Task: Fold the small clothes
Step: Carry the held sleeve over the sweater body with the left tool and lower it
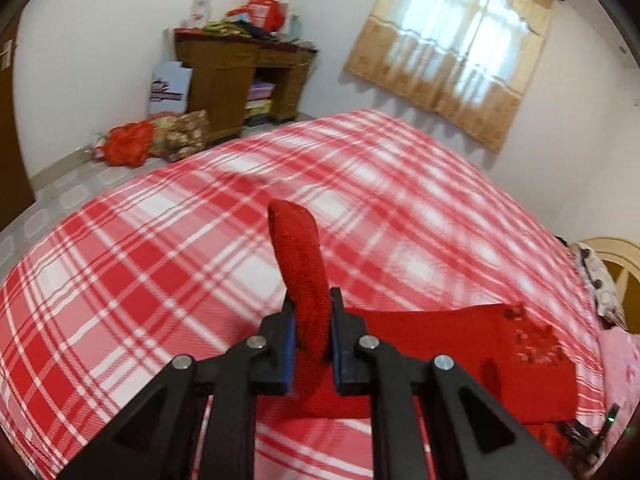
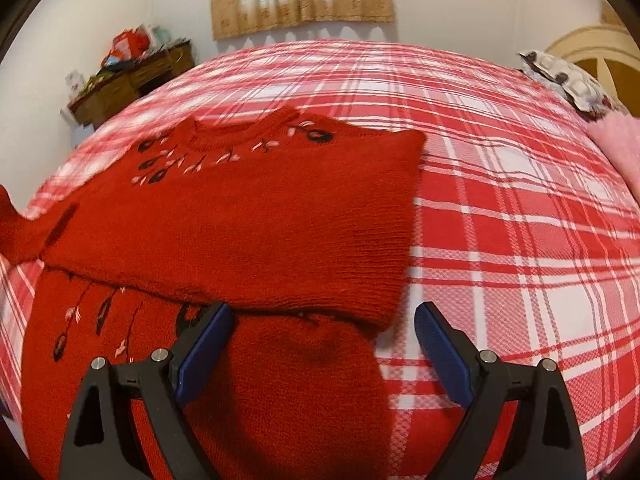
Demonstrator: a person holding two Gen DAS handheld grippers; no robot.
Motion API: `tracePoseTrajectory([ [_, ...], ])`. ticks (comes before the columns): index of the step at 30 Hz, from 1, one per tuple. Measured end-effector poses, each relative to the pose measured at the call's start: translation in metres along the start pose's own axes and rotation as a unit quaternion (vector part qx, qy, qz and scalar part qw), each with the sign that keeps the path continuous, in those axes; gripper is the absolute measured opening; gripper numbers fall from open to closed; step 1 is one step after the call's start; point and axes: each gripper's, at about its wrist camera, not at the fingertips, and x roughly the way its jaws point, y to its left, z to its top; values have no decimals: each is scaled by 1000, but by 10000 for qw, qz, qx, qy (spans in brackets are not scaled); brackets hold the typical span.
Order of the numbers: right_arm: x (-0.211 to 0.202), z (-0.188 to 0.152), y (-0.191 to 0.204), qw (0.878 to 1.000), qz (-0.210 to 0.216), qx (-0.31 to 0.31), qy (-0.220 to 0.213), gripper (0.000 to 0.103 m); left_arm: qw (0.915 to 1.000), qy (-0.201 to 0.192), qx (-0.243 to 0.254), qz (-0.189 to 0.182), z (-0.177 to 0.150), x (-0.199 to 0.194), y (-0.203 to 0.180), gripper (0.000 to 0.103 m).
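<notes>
Bed [image 2: 520, 208] with a red-and-white plaid cover spread across its whole top. A red knitted sweater [image 2: 248, 216] with embroidered flowers lies flat on the cover, one sleeve folded across its body. At the head end rest a pink pillow [image 2: 618, 140] and a dark-spotted patterned cushion [image 2: 560, 76].

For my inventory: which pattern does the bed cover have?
Red and white plaid bed cover, clearest in the right wrist view.
</notes>
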Motion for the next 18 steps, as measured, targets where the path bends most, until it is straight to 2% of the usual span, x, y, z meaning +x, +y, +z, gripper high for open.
tracePoseTrajectory([
  [5, -11, 3, -8, 9993, 166, 214, -257, 93, 9993, -16, 205, -321, 7, -12, -36, 14],
  [12, -32, 16, 0, 9992, -140, -34, -386, 93, 9980, 14, 363, -515, 15, -20, -72, 14],
  [18, -61, 25, -9, 9956, -4, 189, -914, 93, 9969, -78, 369, -687, 22, -28, -106, 14],
])
